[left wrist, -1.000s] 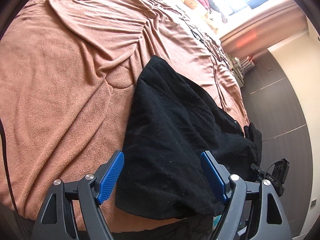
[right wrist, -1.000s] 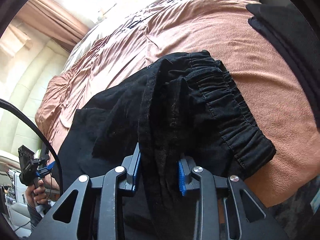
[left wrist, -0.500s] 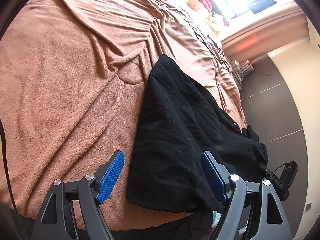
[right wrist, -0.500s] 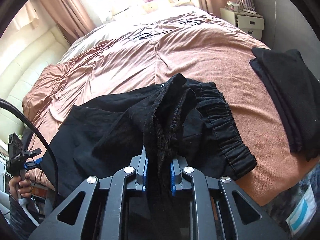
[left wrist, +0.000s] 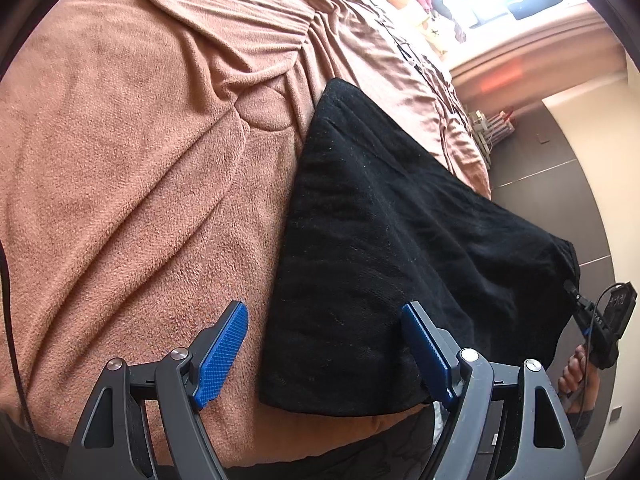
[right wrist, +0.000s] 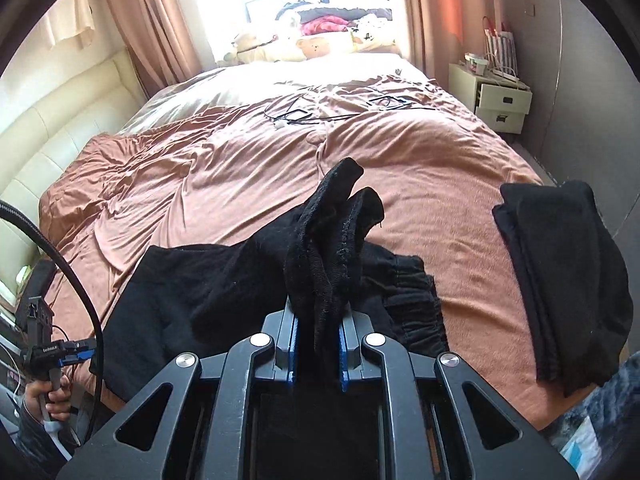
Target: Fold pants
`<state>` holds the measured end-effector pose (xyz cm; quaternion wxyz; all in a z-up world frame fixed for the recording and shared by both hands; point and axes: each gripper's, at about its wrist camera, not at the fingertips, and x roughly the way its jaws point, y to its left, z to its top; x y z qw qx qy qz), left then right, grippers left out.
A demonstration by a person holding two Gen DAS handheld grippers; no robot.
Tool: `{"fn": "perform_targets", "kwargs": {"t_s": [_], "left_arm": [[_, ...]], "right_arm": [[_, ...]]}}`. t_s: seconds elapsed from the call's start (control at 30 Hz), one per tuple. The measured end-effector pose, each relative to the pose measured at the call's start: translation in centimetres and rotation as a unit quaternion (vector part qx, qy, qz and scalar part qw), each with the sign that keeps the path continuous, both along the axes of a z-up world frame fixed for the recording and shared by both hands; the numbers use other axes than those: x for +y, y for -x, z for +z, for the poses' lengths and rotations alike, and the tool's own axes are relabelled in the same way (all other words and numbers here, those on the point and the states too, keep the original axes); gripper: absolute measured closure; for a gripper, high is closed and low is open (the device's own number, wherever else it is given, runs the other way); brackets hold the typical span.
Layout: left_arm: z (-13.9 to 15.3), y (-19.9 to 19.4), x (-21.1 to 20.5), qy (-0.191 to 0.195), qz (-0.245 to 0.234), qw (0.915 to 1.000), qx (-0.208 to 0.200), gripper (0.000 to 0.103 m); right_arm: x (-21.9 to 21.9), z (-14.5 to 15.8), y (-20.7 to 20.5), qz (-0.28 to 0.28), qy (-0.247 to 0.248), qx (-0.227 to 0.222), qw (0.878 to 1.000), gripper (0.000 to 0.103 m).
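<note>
Black pants (left wrist: 384, 248) lie on a pinkish-brown blanket at the bed's near edge. In the left wrist view my left gripper (left wrist: 326, 350) is open and empty, its blue pads straddling the pants' near hem from above. In the right wrist view my right gripper (right wrist: 318, 350) is shut on a bunched fold of the pants (right wrist: 332, 236) near the elastic waistband (right wrist: 412, 292) and lifts it off the bed. The rest of the pants (right wrist: 188, 280) trails left on the blanket. The left gripper (right wrist: 60, 350) shows at the far left, the right gripper (left wrist: 600, 320) at the far right.
A second folded black garment (right wrist: 560, 280) lies on the bed's right side. Black cables (right wrist: 320, 112) lie on the far blanket. A white nightstand (right wrist: 500, 100) stands at the right wall. Pillows and plush toys (right wrist: 316, 44) sit under the window.
My right gripper has risen and tilted back with the bunched pants fabric, pulling it up off the bed. The left gripper has stayed open over the hem and shifted slightly left.
</note>
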<state>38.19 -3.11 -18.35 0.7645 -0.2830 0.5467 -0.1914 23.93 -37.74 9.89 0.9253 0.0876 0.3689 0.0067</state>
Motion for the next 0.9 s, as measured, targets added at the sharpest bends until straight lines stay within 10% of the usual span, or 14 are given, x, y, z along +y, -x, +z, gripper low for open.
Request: {"fn": "perform_targets", "kwargs": {"t_s": [0.53, 0.77, 0.9], "left_arm": [[-0.6, 0.1, -0.6, -0.031, 0.002, 0.9995, 0.007, 0.025], [-0.5, -0.2, -1.2, -0.041, -0.007, 0.9991, -0.001, 0.025], [-0.3, -0.3, -1.6, -0.040, -0.012, 0.9991, -0.008, 0.025]], "right_arm": [[-5.3, -5.6, -8.9, -0.046, -0.022, 0.102, 0.993, 0.088], [-7.5, -5.3, -7.9, -0.073, -0.041, 0.091, 0.992, 0.043], [-8.2, -5.3, -4.3, -0.088, -0.055, 0.075, 0.992, 0.043]]}}
